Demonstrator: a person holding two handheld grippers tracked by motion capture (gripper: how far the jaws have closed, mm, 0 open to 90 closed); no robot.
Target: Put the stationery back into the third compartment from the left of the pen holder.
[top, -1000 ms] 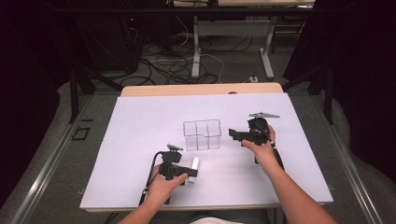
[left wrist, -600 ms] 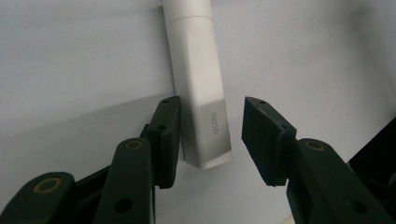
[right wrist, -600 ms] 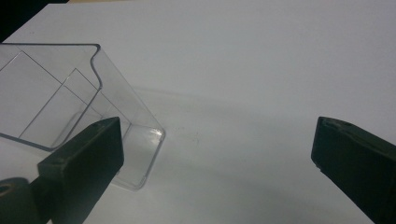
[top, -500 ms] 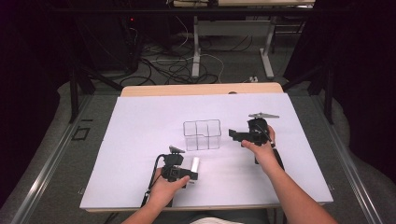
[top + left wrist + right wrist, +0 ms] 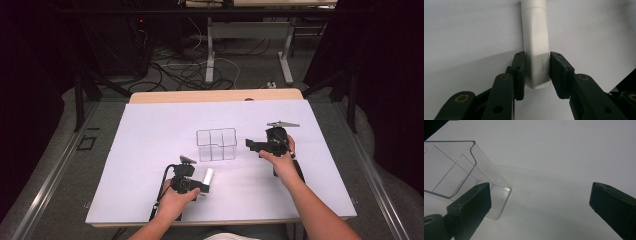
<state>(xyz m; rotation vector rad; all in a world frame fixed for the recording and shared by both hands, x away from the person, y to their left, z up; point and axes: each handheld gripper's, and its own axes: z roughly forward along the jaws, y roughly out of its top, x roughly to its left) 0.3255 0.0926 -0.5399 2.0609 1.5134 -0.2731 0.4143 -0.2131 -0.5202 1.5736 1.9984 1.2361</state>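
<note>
Near the front edge of the white table, at about seven o'clock from its centre in the high view, the left gripper lies low over the surface in the person's left hand, its black jaws pointing toward three o'clock. Its jaws are closed down on the flat, crimped end of a white tube; in the left gripper view the two pads press the tube from either side, with faint grey lettering showing on the tube between them, and the rest of the tube runs away toward twelve o'clock in that view, lying on the white surface. Whether the tube is lifted clear of the table I cannot tell. At the table's centre stands a clear plastic organizer, an open-topped box split by clear walls into compartments, which look empty. It sits at roughly one o'clock from the tube and apart from it. At three o'clock from the organizer, the right gripper is held in the person's right hand, with its jaws aimed toward nine o'clock at the organizer's side and its grey plate on top. In the right gripper view the jaws stand wide apart with nothing between them; the organizer shows at about nine o'clock, its near corner just beyond the left-hand jaw.
</note>
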